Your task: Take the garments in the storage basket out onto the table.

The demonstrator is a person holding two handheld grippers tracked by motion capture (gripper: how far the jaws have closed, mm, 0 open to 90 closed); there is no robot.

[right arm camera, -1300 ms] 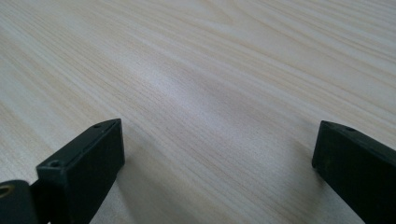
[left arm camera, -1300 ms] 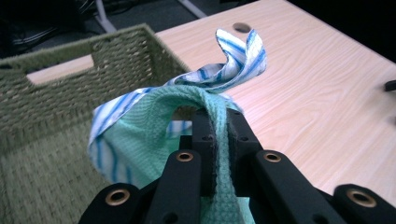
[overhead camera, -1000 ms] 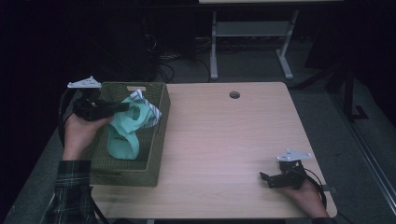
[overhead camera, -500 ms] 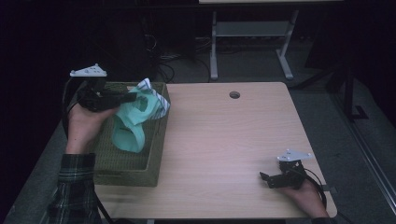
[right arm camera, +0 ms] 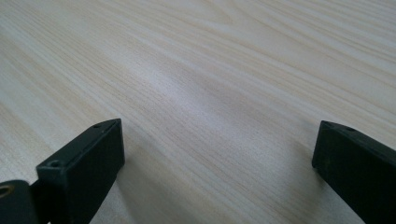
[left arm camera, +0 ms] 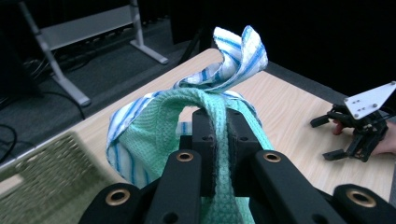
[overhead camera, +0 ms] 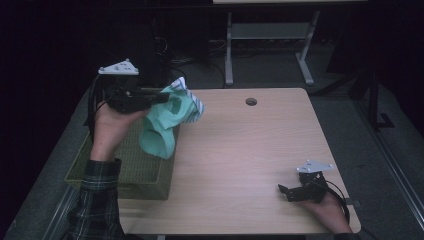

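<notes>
I am watching the green cloth (overhead camera: 159, 131) hanging in the air above the basket's (overhead camera: 125, 172) right rim, at the left side of the table (overhead camera: 250, 160), with a blue-and-white striped cloth (overhead camera: 191, 100) bunched up against its top. In the left gripper view my left gripper (left arm camera: 217, 140) is pinching a ridge of the green knit between its pressed-together jaws, and the striped cloth (left arm camera: 233, 60) is riding above and around that fold; I cannot tell whether the jaws are gripping any of the striped fabric or whether it is only draped over the green one. That is the main worry I am weighing: if the striped piece is merely caught on the knit, it is likely to slide off as the hand travels and drop on the rim or the table edge. The pinch also looks narrow, taking only a thin fold, so I am judging that a quick swing could tug the green cloth free. Its lower end is dangling close to the basket wall, and it could snag on the woven rim and drag the basket. Farther out, my right gripper (overhead camera: 300, 191) is resting near the table's front right corner, well apart from the cloths, its jaws spread wide just over bare wood in the right gripper view (right arm camera: 212, 154). It is too far off to catch anything that falls.
</notes>
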